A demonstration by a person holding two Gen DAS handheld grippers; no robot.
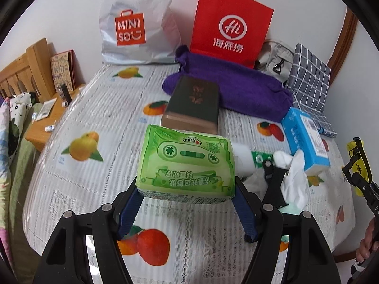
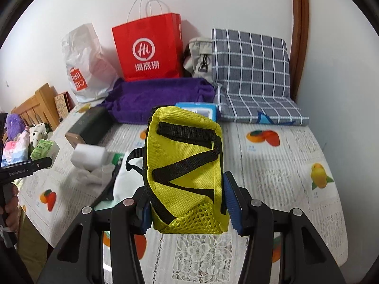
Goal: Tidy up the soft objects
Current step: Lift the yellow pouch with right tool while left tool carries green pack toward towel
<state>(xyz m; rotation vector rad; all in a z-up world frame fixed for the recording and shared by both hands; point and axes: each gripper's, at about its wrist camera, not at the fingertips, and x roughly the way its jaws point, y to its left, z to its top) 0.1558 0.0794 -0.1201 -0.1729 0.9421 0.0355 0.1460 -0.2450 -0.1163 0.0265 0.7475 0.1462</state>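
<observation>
The white lace-patterned tablecloth (image 1: 99, 108) carries printed orange, yellow and red fruits with green leaves. Above it in the left wrist view, the soft green tissue pack (image 1: 187, 163) shows a cassette-tape design in paler green and white. Behind the pack lies a dark green box with a bronze end (image 1: 193, 101), and behind that a deep purple plush towel (image 1: 236, 87). Behind the towel stand a bright red paper bag with a white logo (image 1: 231, 23) and a silver-white plastic bag with an orange-red square (image 1: 137, 23). Right of the towel sits a grey cushion with a white check grid (image 1: 308, 78). In the right wrist view, the yellow mesh pouch (image 2: 187, 177) bears black webbing straps.
</observation>
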